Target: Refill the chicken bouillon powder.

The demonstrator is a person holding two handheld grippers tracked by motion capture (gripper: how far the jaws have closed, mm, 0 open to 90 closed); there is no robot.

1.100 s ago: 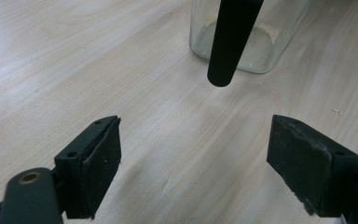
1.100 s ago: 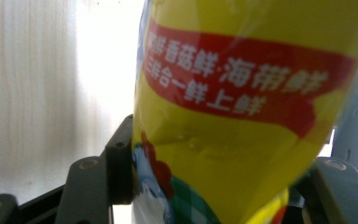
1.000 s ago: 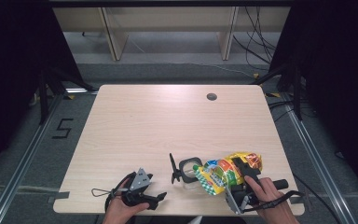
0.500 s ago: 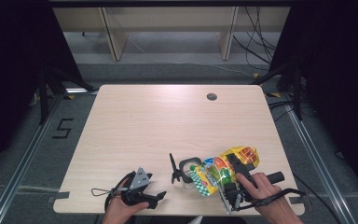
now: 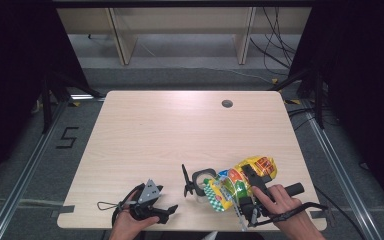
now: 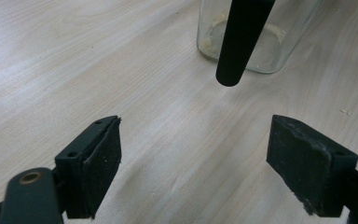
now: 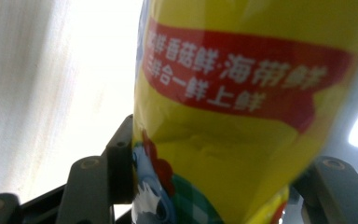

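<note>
Gleaming yellow seasoning bag (image 7: 242, 116) bearing a red banner, green checks.

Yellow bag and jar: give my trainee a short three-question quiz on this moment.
1. True or false: the right gripper grips the yellow bag.
2. What does the black funnel sit beside? A) glass jar B) a bowl C) a cup
3. What lies between the left gripper pads?

Key: 1 true. 2 A. 3 nothing, just bare table; the jaws stand open.
</note>
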